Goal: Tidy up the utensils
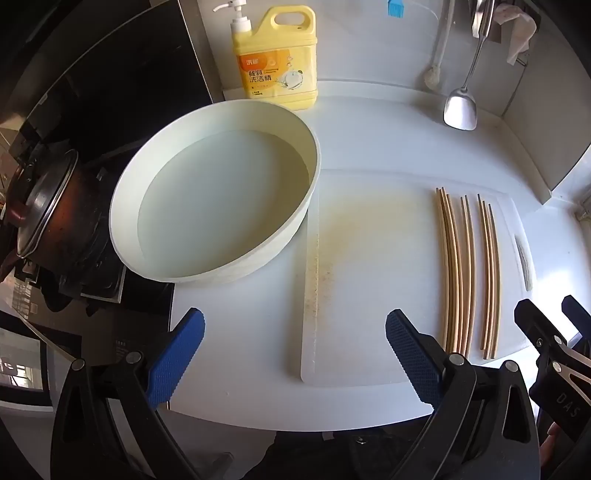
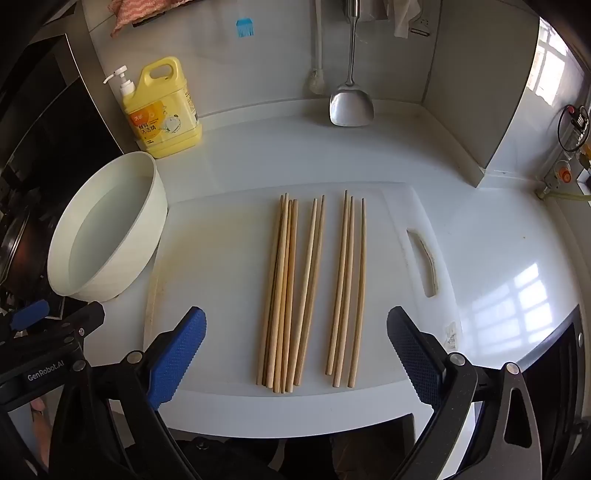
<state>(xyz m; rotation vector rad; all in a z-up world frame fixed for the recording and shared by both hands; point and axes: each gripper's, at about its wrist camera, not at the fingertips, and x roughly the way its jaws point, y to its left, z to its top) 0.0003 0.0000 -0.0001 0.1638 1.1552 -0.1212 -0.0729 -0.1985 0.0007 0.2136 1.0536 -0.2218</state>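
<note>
A white cutting board [image 2: 221, 266] lies on the pale counter [image 2: 498, 266], and every place here is told from it. On the board, wooden chopsticks [image 2: 314, 291] lie side by side in three loose groups, running from its near edge toward its far edge: a tight bunch nearest the board's middle, a pair beside that, and three more toward the handle slot [image 2: 424, 262]. A round white basin [image 2: 107, 243] sits just left of the board, its rim at the board's left edge. Behind the board's far left corner stands a yellow detergent jug [image 2: 166, 114] with a white pump; its orange label carries Chinese characters for dish detergent. Beyond the far edge, a steel spatula [image 2: 351, 107] hangs against the wall, its blade near the counter, with a blue brush [image 2: 244, 28] higher on the wall. The right gripper [image 2: 295, 354] hovers over the board's near edge, jaws wide apart, nothing between the blue pads. The left gripper [image 1: 295, 358] hangs at the board's left near corner, equally spread and empty; its body reads "GenRobot.AI" in the right wrist view. "DAS" shows on the right gripper in the left wrist view.
</note>
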